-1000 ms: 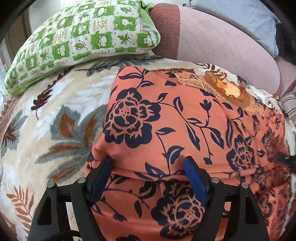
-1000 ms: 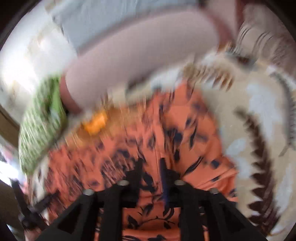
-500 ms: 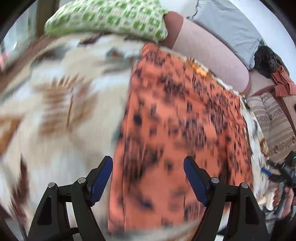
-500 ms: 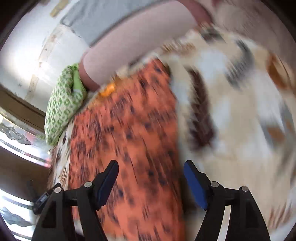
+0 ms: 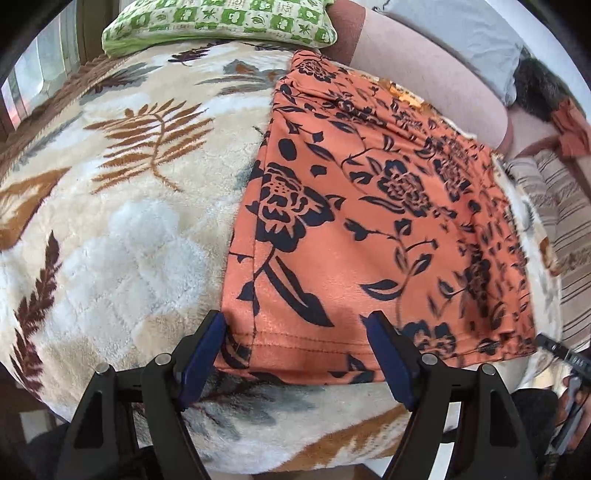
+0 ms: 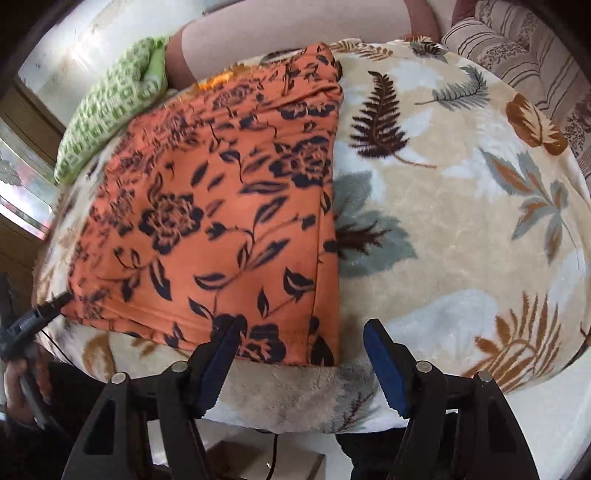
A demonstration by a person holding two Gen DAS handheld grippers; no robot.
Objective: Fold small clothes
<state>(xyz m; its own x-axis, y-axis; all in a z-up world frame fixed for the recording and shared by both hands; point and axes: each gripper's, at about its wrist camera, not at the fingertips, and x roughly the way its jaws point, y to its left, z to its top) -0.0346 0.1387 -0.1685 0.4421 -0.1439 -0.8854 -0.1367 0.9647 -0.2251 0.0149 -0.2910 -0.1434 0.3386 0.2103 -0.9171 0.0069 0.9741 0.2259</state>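
Observation:
An orange garment with dark blue flowers (image 5: 369, 206) lies spread flat on a leaf-patterned fleece blanket (image 5: 122, 221). My left gripper (image 5: 295, 325) hovers open over the garment's near left corner, with the hem between its blue pads and neither pad pressing. In the right wrist view the same garment (image 6: 221, 221) fills the left half. My right gripper (image 6: 303, 328) stands over the near right corner. Its jaws are closing, the corner lies between them, and the pads are not gripping it.
A green patterned pillow (image 5: 221, 18) and a pink bolster (image 5: 424, 70) lie beyond the garment. A striped cushion (image 6: 524, 48) sits to the right. The blanket's front edge (image 6: 295, 406) drops off just below the grippers. A hand with the other gripper (image 6: 22, 332) shows at the left edge.
Both grippers have drawn back from the far part of the garment to its near hem. The right gripper, shut on the cloth a second ago, has let go and opened. The garment now lies flat.

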